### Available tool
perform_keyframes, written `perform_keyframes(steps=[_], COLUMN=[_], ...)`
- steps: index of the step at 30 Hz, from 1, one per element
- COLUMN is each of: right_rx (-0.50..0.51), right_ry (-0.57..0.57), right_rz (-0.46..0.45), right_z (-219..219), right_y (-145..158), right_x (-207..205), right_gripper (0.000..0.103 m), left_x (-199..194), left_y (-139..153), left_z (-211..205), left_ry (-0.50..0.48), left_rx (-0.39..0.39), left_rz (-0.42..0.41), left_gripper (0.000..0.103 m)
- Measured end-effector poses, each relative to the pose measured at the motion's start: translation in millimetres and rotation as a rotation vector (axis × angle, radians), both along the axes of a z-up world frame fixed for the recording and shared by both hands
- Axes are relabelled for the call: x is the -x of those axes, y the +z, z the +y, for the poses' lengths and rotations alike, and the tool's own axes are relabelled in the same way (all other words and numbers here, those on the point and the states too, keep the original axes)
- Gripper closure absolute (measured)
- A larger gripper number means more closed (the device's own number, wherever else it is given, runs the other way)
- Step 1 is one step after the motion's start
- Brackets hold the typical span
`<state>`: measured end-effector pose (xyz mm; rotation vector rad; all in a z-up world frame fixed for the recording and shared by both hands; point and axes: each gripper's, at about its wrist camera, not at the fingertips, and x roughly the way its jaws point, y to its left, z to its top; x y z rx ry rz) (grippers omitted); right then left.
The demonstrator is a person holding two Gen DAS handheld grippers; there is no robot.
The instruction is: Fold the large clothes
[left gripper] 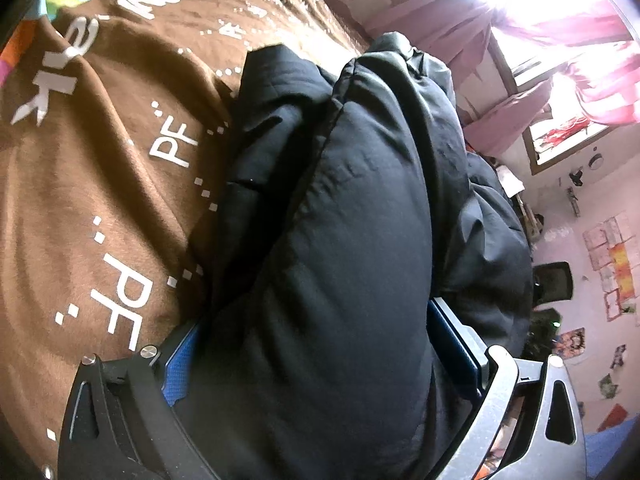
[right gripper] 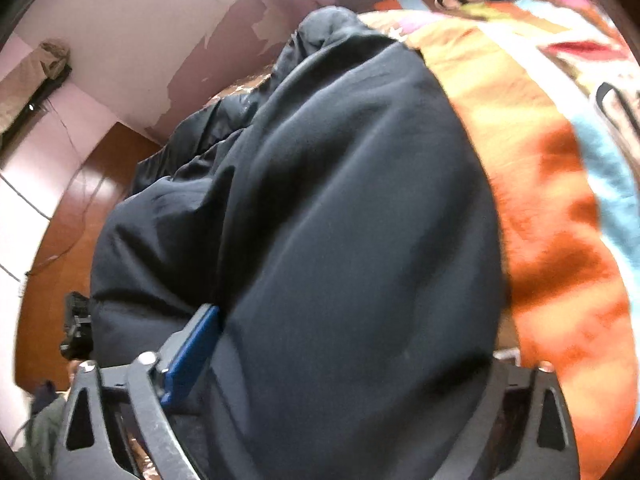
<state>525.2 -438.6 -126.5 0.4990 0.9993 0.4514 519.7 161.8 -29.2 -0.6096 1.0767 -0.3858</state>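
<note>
A dark navy puffer jacket lies bunched on a bed and fills most of both views; it also shows in the right wrist view. My left gripper is shut on a thick fold of the jacket, with blue pads on either side of the fabric. My right gripper is shut on another thick fold of the jacket; one blue pad shows at the left, the other is hidden under the cloth.
A brown blanket with white letters covers the bed left of the jacket. A bright orange patterned blanket lies to the jacket's right. A pink wall, a bright window and a brown floor surround the bed.
</note>
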Motion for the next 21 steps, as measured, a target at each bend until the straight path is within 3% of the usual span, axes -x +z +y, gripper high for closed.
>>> perform_keyframes(steps=[3, 5, 9, 14, 21], right_rx=[0.088, 0.131, 0.141, 0.151, 0.171], right_ry=[0.007, 0.016, 0.005, 0.002, 0.003], right_rz=[-0.037, -0.060, -0.078, -0.115, -0.166], right_z=[8, 14, 21, 21, 25], right_y=[17, 24, 29, 42, 68], right_x=[9, 13, 16, 18, 20], right_gripper=[0.034, 0.039, 0.050, 0.068, 0.080], left_x=[6, 9, 19, 27, 30], left_y=[4, 6, 15, 34, 68], left_z=[-4, -5, -18, -37, -69], left_ry=[0.023, 0.031, 0.056, 0.029, 0.016], left_rx=[-0.012, -0.018, -0.065, -0.142, -0.248], left_rz=[-0.026, -0.035, -0.073, -0.138, -0.224], left_gripper=[0.011, 0.019, 0.032, 0.060, 0.071])
